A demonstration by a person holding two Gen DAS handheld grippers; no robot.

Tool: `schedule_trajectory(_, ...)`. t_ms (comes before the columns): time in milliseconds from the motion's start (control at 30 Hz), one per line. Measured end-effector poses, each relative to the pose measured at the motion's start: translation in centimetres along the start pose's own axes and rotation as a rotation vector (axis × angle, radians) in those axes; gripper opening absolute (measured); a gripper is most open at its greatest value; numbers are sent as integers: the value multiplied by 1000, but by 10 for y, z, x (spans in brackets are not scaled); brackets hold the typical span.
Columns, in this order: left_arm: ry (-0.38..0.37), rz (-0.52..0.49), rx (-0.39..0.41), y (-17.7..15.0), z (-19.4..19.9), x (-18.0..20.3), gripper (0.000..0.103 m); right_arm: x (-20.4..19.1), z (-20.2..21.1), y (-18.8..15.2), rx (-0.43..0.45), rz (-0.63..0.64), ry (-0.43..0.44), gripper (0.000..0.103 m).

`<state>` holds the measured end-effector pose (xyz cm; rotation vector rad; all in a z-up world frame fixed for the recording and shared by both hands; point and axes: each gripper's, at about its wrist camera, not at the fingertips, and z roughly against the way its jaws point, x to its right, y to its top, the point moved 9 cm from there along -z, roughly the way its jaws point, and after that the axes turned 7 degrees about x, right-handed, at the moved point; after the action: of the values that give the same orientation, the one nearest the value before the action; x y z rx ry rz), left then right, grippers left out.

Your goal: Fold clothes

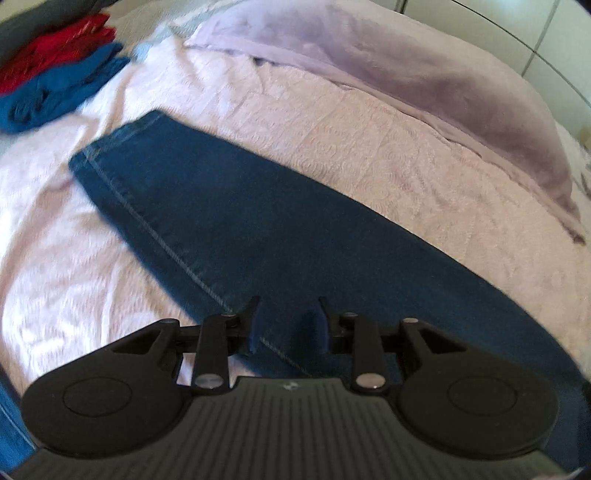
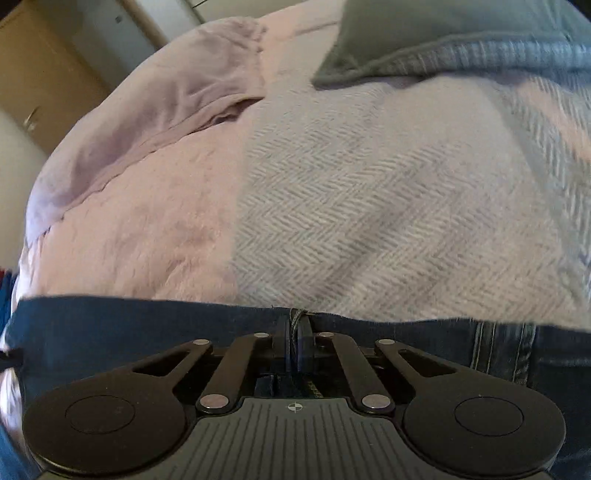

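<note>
Pink quilted bedspread [image 1: 369,147] across the whole bed, rumpled at the near left. Far left in the left wrist view: small pile of folded clothes [image 1: 55,70], red piece on top of blue, a dark grey piece behind, all blurred. Well apart from that pile, toward the middle: dark blue jeans [image 1: 229,221] laid out flat, one long leg running from the hem at upper left down to the lower right, a stitched seam along the left edge. Left gripper [image 1: 288,317] low over the near end of that leg, jaws spread apart, denim visible between the tips, nothing pinched. Further right and behind: lilac pillow [image 1: 424,74] lying along the far edge of the bedspread, pale wall panels beyond.

Right wrist view, left edge: wooden door or cupboard [image 2: 40,74] past the bed, then the same lilac pillow [image 2: 147,110] on the pink cover. Middle and right: pale herringbone blanket [image 2: 388,203] over the spread, a grey cushion [image 2: 424,33] at the top, touching the blanket. Across the bottom: upper edge of the jeans [image 2: 147,328], hanging as a straight band. Right gripper [image 2: 294,345] closed tight on that edge at a seam, fabric clamped between both pads. Double-stitched seam further right on the denim.
</note>
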<state>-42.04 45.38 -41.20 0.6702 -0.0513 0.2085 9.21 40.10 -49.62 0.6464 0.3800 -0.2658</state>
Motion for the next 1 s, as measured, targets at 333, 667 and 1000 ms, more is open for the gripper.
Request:
schedule_trajectory(333,3,-61,30,-15,36,-1,26,19,137,-16,184,12,-255,46)
schedule_trajectory(667,10,-64,-52,-80,108,-34,26,26,221,-172,-22,32,-564,49)
schedule_trajectory(1000,42,-225,-188,-151,141,-94,27,-49,236,-260,-128,39,-620,49)
